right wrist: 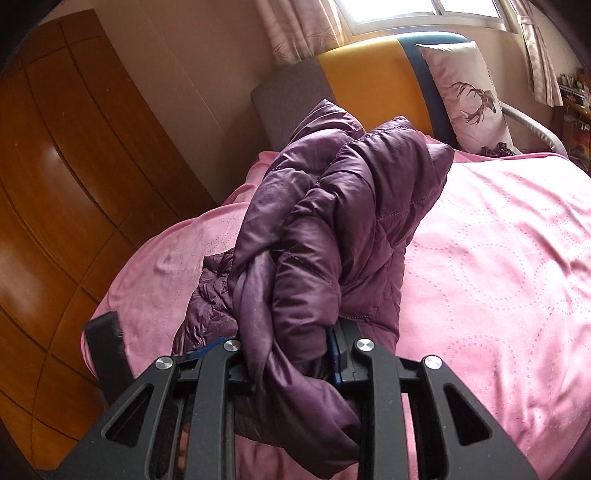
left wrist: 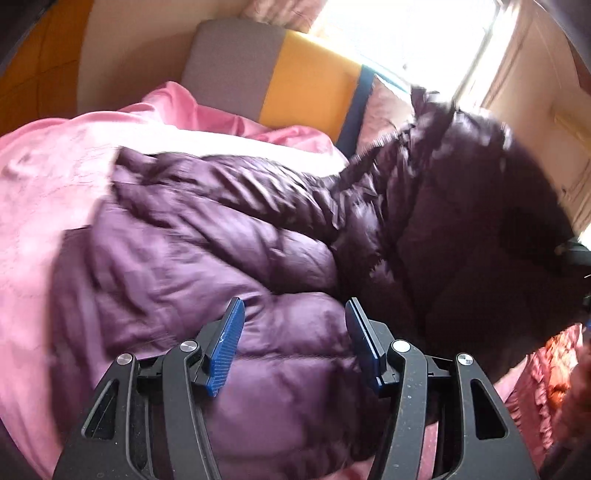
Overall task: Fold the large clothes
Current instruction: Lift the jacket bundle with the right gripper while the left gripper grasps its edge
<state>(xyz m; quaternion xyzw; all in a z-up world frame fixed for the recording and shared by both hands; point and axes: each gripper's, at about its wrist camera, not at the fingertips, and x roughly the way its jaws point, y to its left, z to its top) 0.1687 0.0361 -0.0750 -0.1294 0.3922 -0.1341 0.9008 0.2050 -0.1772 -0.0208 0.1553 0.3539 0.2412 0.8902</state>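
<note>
From the left wrist, the jacket lay in a puffy heap straight ahead of and under the left gripper, whose blue pads stood apart with nothing pinched between them, the quilting bulging up into the gap. The bulk ran away up and to the right, where a darker part rose off the bed, blurred, towards the window. So this arm was the nearer one to the loose mass; I judged it need only drop forward and close.

From the right wrist, the right gripper was clamped on a thick bunch of the jacket, the cloth wrapped round and hiding most of the pads. That bunch stood up and away from the jaws, lifted clear of the bed; a lower part trailed down to the left onto it.

The pink cover was soft and rumpled. A headboard, a pillow and a wardrobe closed in the room.
</note>
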